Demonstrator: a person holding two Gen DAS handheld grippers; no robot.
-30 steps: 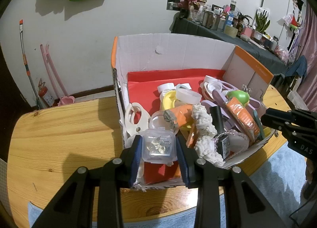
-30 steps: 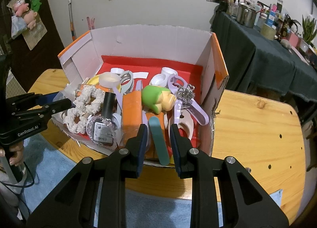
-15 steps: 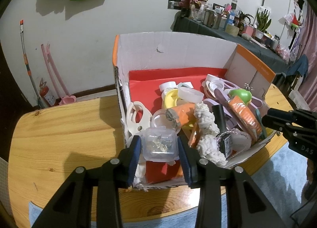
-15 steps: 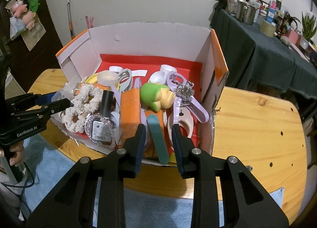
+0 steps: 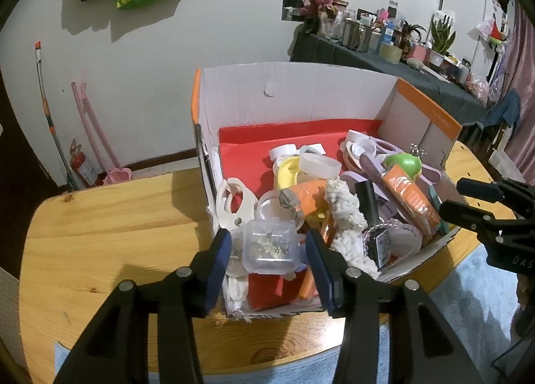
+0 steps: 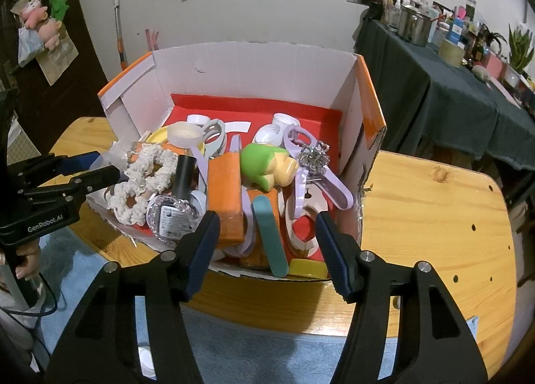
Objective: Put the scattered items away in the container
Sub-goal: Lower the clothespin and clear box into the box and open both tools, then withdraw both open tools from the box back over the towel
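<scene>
A white cardboard box (image 5: pixel 301 93) with orange edges and a red floor stands on the wooden table, full of small items. My left gripper (image 5: pixel 269 260) is open at the box's near edge; a clear plastic case of small metal bits (image 5: pixel 271 247) lies free between its fingers on the pile. My right gripper (image 6: pixel 267 247) is open at the box's (image 6: pixel 247 70) other side, over a teal nail file (image 6: pixel 271 237) that lies in the box. Beside it lie an orange block (image 6: pixel 225 197), a green toy (image 6: pixel 264 163) and a nail polish bottle (image 6: pixel 177 203).
The round wooden table (image 5: pixel 100 223) has bare wood left of the box; in the right wrist view bare wood (image 6: pixel 434 217) lies to the right. A blue rug (image 6: pixel 267 350) lies below. A dark-clothed side table (image 6: pixel 451 90) with bottles stands behind.
Both grippers have opened. The left one let go of the clear case, which now rests in the box; the right one spread wide and released the teal nail file.
</scene>
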